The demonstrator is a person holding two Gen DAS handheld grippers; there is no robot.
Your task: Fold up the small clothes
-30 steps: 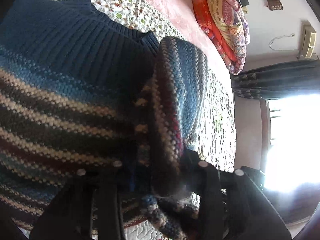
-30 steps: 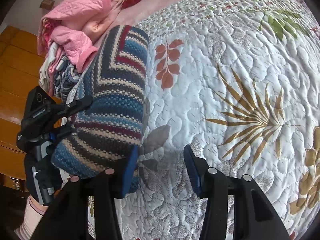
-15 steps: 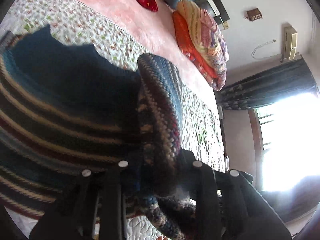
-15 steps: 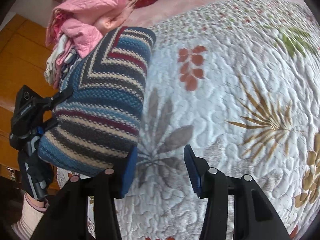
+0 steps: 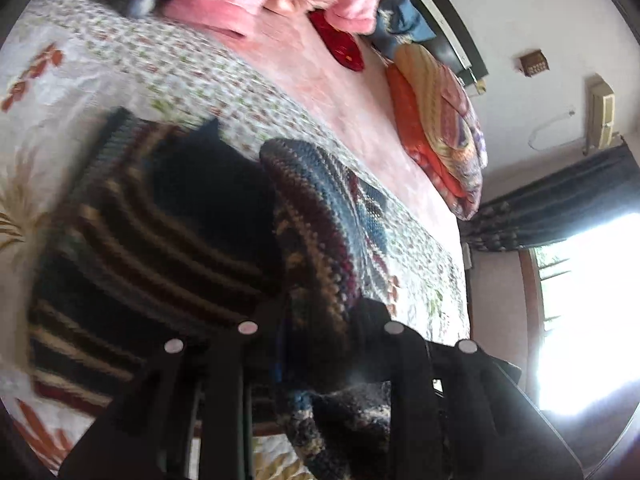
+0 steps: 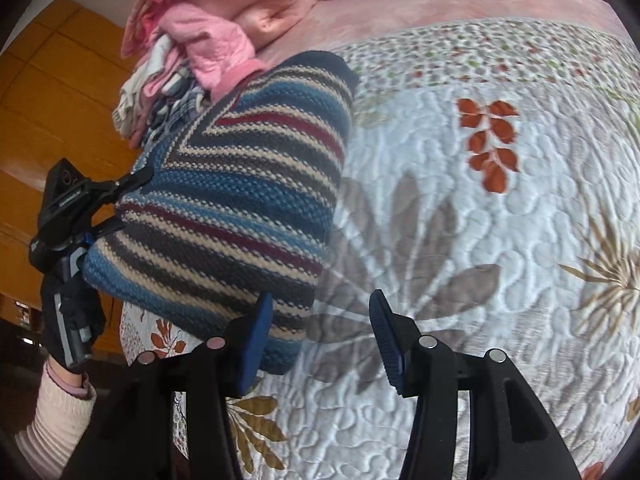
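1. Closest to the right wrist camera, the right gripper [image 6: 318, 330] hangs over the quilted bedspread [image 6: 500, 280] with its two blue-padded fingers [image 6: 386, 342] spread well apart and nothing between them; the left pad lies just beside the lower corner of the striped sweater [image 6: 240, 208].
2. Nearest the left wrist camera, the left gripper [image 5: 320, 320] is clamped on a thick bunched fold of the same striped sweater [image 5: 316, 240], the knit filling the narrow space between its black fingers [image 5: 404, 360] and spilling down below them.
3. Just beyond that grip, the rest of the sweater spreads to the left in dark, cream and maroon stripes, looking blurred and shadowed in this view.
4. From the right wrist view, the sweater appears as a folded bundle with blue, cream, grey and maroon stripes meeting in a chevron; whether it rests on the bedspread or is lifted off it cannot be told.
5. At the sweater's left edge in that view, the left gripper [image 6: 120, 204] pinches the knit, held by a hand [image 6: 70, 320] in a dark glove with a pale ribbed sleeve [image 6: 56, 412] at the wrist.
6. Behind the sweater sits a heap of pink clothes [image 6: 216, 28] on top of paler and checked garments.
7. Farther back, a pink sheet [image 5: 340, 112] runs to a stack of folded orange and striped bedding [image 5: 436, 128].
8. Farthest off, a dark curtain [image 5: 560, 200] hangs beside a bright window [image 5: 592, 320].
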